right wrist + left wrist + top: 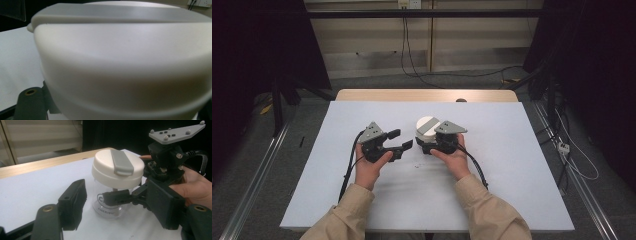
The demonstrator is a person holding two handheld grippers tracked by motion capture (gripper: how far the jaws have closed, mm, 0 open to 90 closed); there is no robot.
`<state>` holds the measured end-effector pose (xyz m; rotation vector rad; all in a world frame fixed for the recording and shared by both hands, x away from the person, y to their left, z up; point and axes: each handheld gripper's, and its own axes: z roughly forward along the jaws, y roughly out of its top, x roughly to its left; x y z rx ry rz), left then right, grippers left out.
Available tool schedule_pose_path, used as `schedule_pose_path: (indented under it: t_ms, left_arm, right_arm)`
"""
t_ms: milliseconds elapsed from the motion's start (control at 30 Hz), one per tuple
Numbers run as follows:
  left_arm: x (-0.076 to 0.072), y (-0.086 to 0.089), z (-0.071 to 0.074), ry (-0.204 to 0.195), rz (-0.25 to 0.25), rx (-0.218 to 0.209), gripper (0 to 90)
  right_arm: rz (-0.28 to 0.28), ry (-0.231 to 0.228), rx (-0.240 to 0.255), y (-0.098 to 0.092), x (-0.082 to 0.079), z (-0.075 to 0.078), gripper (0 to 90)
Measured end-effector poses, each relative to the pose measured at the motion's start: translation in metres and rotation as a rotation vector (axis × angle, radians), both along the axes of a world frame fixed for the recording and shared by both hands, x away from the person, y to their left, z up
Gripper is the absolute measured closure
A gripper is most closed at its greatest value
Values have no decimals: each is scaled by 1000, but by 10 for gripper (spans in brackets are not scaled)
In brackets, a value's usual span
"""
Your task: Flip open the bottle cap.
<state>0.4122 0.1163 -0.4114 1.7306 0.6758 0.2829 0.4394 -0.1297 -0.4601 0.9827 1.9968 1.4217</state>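
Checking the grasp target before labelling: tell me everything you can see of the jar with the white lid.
The jar is a short, clear cup-like body, glass or plastic, with dark print reading CHERISH low on its wall. A wide, rounded white lid caps it, crossed by a grey strap-like tab. It stands upright on the white table cover, near the middle. The right gripper is shut on its clear wall just under the lid. The left gripper stands apart, not touching.

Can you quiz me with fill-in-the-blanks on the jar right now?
1. The right hand-held gripper clamps the clear jar below its ____ lid.
2. The strap on that lid is ____.
3. The left hand-held gripper has ____ between its jaws.
Missing words: white; grey; nothing
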Motion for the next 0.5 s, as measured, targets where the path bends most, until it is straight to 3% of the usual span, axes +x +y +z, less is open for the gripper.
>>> schedule_pose_path:
  t_ms: [233, 500]
  left_arm:
    - [6, -4, -2, 35, 6, 10, 431]
    - [9, -16, 2, 31, -16, 37, 552]
  right_arm:
    - [1, 1, 1, 0, 0, 0, 183]
    - [0, 0, -1, 0, 0, 0, 183]
